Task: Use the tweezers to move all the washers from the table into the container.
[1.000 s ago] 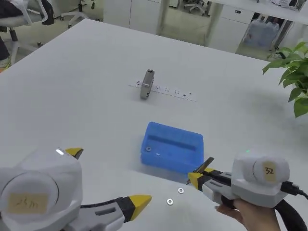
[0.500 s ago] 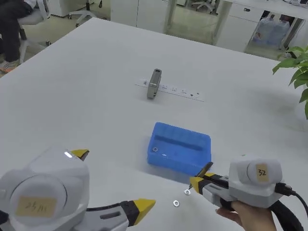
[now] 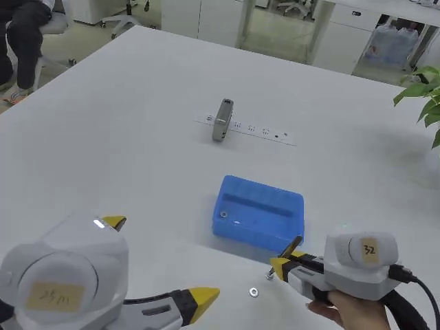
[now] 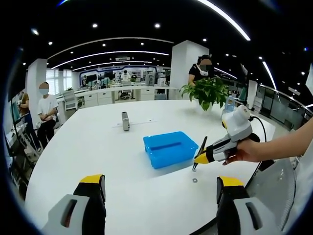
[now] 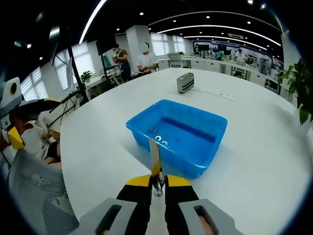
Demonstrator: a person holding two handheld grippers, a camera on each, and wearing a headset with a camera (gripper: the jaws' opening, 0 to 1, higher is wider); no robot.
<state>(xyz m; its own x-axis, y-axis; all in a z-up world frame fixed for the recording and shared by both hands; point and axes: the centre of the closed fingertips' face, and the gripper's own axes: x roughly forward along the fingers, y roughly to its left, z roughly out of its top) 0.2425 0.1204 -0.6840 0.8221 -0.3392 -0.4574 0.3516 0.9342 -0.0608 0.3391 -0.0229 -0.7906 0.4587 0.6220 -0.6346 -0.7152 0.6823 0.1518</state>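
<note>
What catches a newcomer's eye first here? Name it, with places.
The bright blue container sits mid-table with a washer inside. Just before it, the right gripper clamps tweezers, tips down near a loose washer on the white table. The left gripper hangs open at the near left.

Blue container (image 3: 261, 213), white table (image 3: 124, 124), silver washers (image 3: 254, 293). Left tongs (image 3: 159, 258) and right tongs (image 3: 277, 263): yellow tips, black behind, white-grey bodies.

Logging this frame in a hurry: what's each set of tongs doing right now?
Left tongs: open, empty.
Right tongs: closed on the tweezers; whether the tweezers hold a washer cannot be told.
</note>
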